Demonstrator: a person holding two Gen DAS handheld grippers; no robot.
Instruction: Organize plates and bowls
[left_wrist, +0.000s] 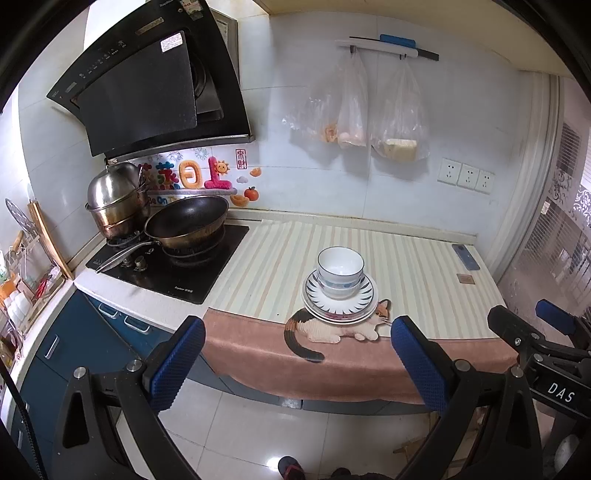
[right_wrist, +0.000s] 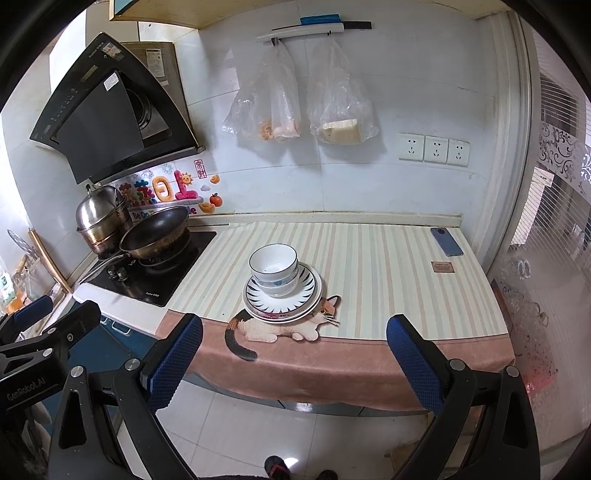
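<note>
Blue-padded fingers of the left gripper (left_wrist: 297, 354) stand spread wide and empty in front of a kitchen counter, with the right gripper (right_wrist: 294, 354) likewise spread and holding nothing. Each gripper hangs over the pale tiled floor (left_wrist: 258, 424), short of the counter's front edge and well apart from the dishes.

On the counter, stacked bowls (left_wrist: 340, 271), white with a dark rim and blue marks, sit nested upright on stacked plates (left_wrist: 364, 295); the top plate carries dark radial strokes around its border. The uppermost bowl looks empty. The whole pile rests near the front of a striped cloth (left_wrist: 280, 258), partly covering a calico cat (left_wrist: 332, 328) printed where the stripes meet a pinkish-brown band that drapes over the edge.

To the left, a black hob (left_wrist: 207, 273) carries a dark wok (left_wrist: 186, 221) with its long handle pointing forward, and beside it a steel steamer pot (left_wrist: 116, 201) with a domed lid. A black extractor hood (left_wrist: 147, 85) slants above them. Three clear plastic bags (right_wrist: 291, 107) hang from a wall rail, holding pale and orange food that is hard to identify. A blue phone (right_wrist: 446, 242) and a small brown card (right_wrist: 442, 266) lie at the cloth's far right, below a row of three wall sockets (right_wrist: 434, 148). Blue cabinet fronts (left_wrist: 74, 343) run under the hob.
</note>
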